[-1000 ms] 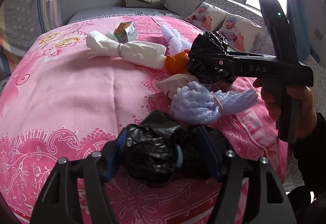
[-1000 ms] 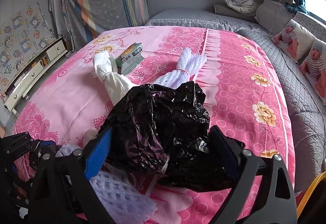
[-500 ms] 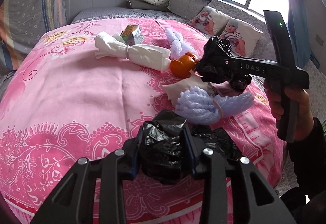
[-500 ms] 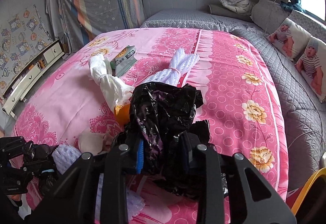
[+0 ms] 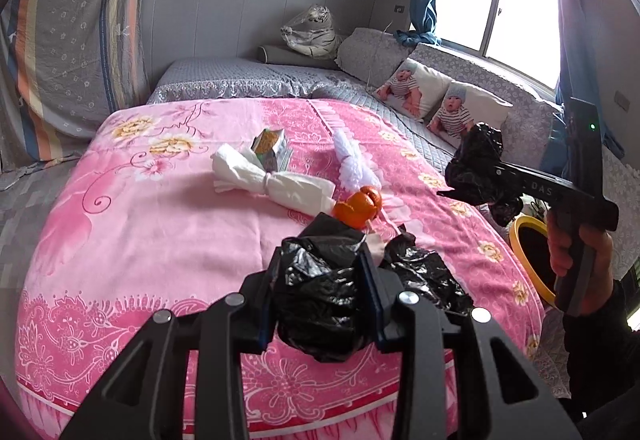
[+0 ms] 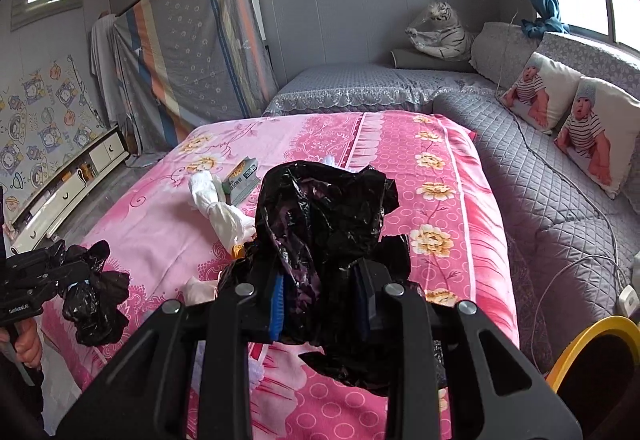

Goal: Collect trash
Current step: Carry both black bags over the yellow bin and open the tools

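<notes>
My left gripper (image 5: pixel 322 268) is shut on a crumpled black plastic bag (image 5: pixel 320 304), held above the near edge of the pink bed (image 5: pixel 160 224); part of the bag trails to the right. My right gripper (image 6: pixel 320 280) is shut on a second black bag (image 6: pixel 324 208), raised over the bed's right side. That right gripper (image 5: pixel 452 192) also shows in the left wrist view, with its bag (image 5: pixel 476 164). On the bed lie a white tissue bundle (image 5: pixel 272 182), an orange peel (image 5: pixel 358 206), a green carton (image 5: pixel 270 148) and a white foam net (image 5: pixel 352 164).
A yellow-rimmed bin (image 6: pixel 592 356) stands on the floor by the bed's right corner. A grey quilted bench with baby-print cushions (image 6: pixel 580 120) runs along the window wall. A person's hand (image 5: pixel 568 248) grips the right gripper's handle. A low white cabinet (image 6: pixel 60 192) stands at the left.
Both grippers closed on their black bags and lifted them off the bed. The right gripper moved right, toward the bin. The lavender foam net near the front has dropped out of sight.
</notes>
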The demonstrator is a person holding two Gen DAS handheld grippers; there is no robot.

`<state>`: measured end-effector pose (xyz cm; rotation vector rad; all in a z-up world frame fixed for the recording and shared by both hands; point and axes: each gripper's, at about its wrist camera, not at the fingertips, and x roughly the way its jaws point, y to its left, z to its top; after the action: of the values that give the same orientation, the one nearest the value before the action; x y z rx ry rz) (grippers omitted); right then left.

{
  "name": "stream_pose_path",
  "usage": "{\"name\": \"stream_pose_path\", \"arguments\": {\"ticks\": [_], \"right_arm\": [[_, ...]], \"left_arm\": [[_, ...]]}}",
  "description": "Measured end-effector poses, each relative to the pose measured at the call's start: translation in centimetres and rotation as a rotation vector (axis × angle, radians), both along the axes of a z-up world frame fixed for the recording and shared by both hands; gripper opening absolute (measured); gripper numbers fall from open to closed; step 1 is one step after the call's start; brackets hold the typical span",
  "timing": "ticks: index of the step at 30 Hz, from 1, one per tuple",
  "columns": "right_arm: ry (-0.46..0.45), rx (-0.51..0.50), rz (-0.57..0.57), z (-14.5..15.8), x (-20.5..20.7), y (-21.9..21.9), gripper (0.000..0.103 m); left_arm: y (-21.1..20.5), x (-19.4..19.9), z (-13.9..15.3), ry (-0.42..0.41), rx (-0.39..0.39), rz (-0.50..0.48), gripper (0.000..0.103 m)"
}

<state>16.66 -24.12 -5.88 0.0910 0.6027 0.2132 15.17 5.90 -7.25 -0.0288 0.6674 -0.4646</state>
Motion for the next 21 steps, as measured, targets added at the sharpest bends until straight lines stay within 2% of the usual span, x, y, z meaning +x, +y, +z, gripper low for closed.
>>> {"name": "stream_pose_path", "arguments": {"ticks": [9, 21], "right_arm": [[-0.074, 0.019, -0.134, 2.4, -4.7, -6.8, 0.026], [-0.116, 0.014, -0.397, 2.4, -11.5, -17.4, 0.026]], "left_arm": [[-6.8, 1.3, 3.4, -0.074, -0.016, -0.091, 0.033], [-22.0, 2.8, 4.5, -0.093, -0.018, -0.342, 0.033]]}}
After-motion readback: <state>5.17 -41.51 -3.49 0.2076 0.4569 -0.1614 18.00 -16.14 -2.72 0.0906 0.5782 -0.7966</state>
